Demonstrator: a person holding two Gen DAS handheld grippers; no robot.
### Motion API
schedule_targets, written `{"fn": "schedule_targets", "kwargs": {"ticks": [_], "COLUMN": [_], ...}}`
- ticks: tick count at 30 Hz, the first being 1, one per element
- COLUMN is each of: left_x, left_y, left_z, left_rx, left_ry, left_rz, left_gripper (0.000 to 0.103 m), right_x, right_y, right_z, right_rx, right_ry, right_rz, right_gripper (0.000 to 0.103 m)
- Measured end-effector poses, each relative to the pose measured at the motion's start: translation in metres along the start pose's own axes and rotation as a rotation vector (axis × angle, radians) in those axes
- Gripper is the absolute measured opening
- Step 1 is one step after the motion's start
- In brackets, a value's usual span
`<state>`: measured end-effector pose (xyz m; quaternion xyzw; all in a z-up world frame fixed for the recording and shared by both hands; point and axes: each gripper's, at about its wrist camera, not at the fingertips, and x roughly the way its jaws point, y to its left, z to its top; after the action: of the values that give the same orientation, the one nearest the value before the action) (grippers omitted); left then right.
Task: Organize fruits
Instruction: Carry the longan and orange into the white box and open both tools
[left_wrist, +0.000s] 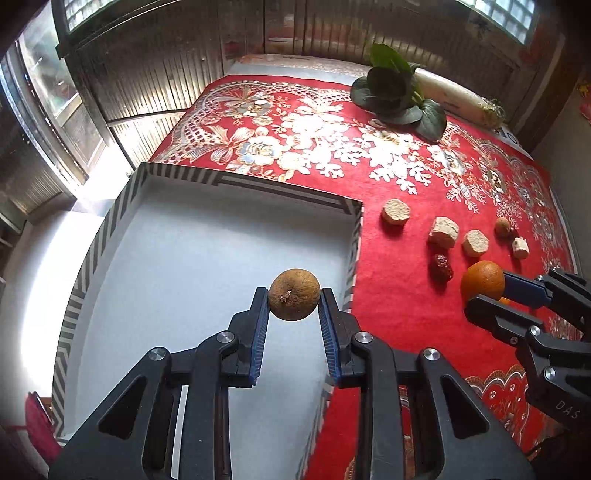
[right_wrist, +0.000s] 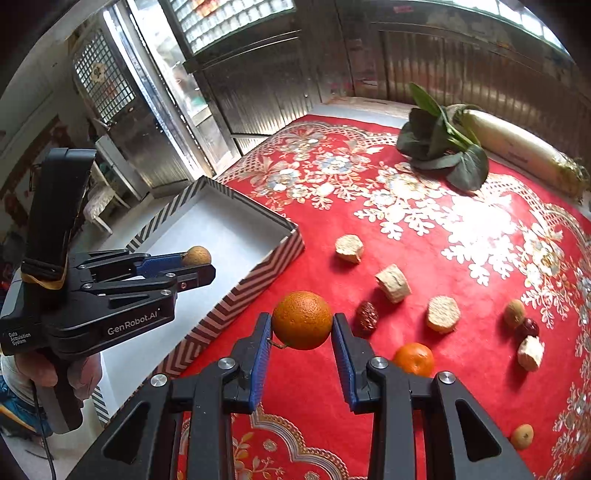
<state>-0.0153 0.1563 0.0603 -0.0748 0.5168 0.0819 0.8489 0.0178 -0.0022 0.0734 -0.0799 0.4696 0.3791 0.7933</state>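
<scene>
My left gripper (left_wrist: 293, 295) is shut on a small brown round fruit (left_wrist: 294, 294) and hangs over the white inside of the striped box (left_wrist: 177, 173). From the right wrist view the same left gripper (right_wrist: 197, 264) holds that brown fruit (right_wrist: 197, 255) above the box (right_wrist: 258, 280). My right gripper (right_wrist: 302, 321) is shut on an orange (right_wrist: 302, 319), above the red cloth just right of the box. In the left wrist view that orange (left_wrist: 482, 279) shows at the right edge. A second orange (right_wrist: 413, 358) lies on the cloth behind the right finger.
On the red flowered cloth (right_wrist: 424, 229) lie several pale root chunks (right_wrist: 393, 282), red dates (right_wrist: 367, 317), two small brown fruits (right_wrist: 514, 313), a leafy green (right_wrist: 443, 144) and a white radish (right_wrist: 517, 147) at the back. A hand (right_wrist: 55, 373) holds the left gripper.
</scene>
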Motion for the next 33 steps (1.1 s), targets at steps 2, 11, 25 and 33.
{"fn": "schedule_targets", "kwargs": {"ticks": [2,11,25,33], "left_x": [0.003,0.021,0.041,0.045], "left_y": [0.012,0.058,0.080,0.082], "left_z": [0.001,0.006,0.008,0.007], "left_rx": [-0.025,-0.118,-0.175,-0.198], "left_ry": [0.008,0.039,0.077,0.076], "left_rz": [0.018,0.088,0.108,0.109], "left_gripper": [0.026,0.026,0.026,0.026], "right_x": [0.008,0.049,0.100,0.117], "right_y": [0.010,0.046,0.067,0.066], "right_z": [0.008,0.040,0.054,0.053], "right_rx": [-0.025,-0.125,-0.207,-0.228], "right_ry": [0.007,0.058,0.171,0.199], "right_rz": [0.020,0.077,0.101,0.065], "right_gripper": [0.032,0.032,0.032,0.032]}}
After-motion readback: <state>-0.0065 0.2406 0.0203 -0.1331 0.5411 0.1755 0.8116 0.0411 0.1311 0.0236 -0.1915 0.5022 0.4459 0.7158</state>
